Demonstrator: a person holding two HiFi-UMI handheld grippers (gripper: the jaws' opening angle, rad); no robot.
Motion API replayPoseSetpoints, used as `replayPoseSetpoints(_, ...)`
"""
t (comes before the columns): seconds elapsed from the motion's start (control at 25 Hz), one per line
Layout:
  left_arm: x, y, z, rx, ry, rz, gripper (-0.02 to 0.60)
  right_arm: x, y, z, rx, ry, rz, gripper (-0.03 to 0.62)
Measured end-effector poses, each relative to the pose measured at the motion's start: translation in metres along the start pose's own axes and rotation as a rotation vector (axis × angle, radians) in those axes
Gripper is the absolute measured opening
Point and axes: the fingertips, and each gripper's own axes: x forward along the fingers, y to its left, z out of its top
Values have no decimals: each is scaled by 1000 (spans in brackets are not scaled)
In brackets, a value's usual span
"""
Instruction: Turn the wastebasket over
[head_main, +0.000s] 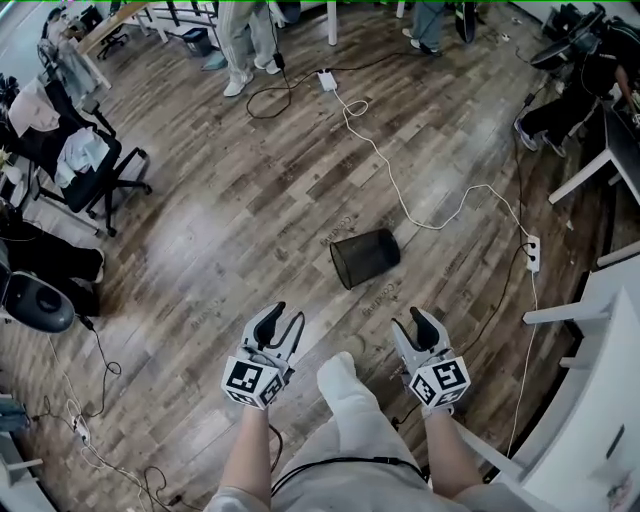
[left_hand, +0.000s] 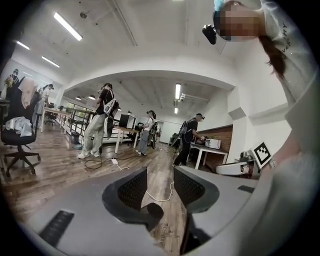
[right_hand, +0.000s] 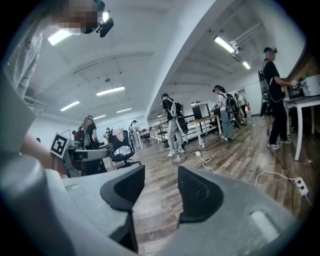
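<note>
A black mesh wastebasket lies on its side on the wooden floor, with its mouth toward the lower left of the head view. My left gripper hovers short of it, below and to the left, jaws open and nothing between them. My right gripper is level with it, below and to the right of the basket, also open and empty. Neither touches the basket. In the left gripper view the left gripper shows only floor between its pads. The right gripper shows the same in its own view. The basket appears in neither gripper view.
A white cable snakes over the floor just behind the basket to a power strip. A black office chair with clothes stands at the left, a white desk at the right. People stand at the far end. My knee is between the grippers.
</note>
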Motion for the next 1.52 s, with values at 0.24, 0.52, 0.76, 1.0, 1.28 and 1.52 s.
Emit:
replayPoseSetpoints(0.24,59,41,-30,18,96,-48,213,59,-32,-29,25,52,-56,221)
replayPoseSetpoints(0.52,118,90,-64,15,188,-97,222,125,-50,-61,41,136,-66,225)
replayPoseSetpoints(0.76,164,118,-87,3,246,-123,224,166,-76,-80,51,186,-101,227)
replayPoseSetpoints(1.0,199,147,-101,34,287,-167,224,195,-91,-99,39,223,-149,232)
replayPoseSetpoints(1.28,242,195,-165,98,320,-230,224,234,-120,-155,-83,264,-287,245)
replayPoseSetpoints(1.52,291,241,-264,168,311,-286,236,291,-144,-244,-209,272,-326,256)
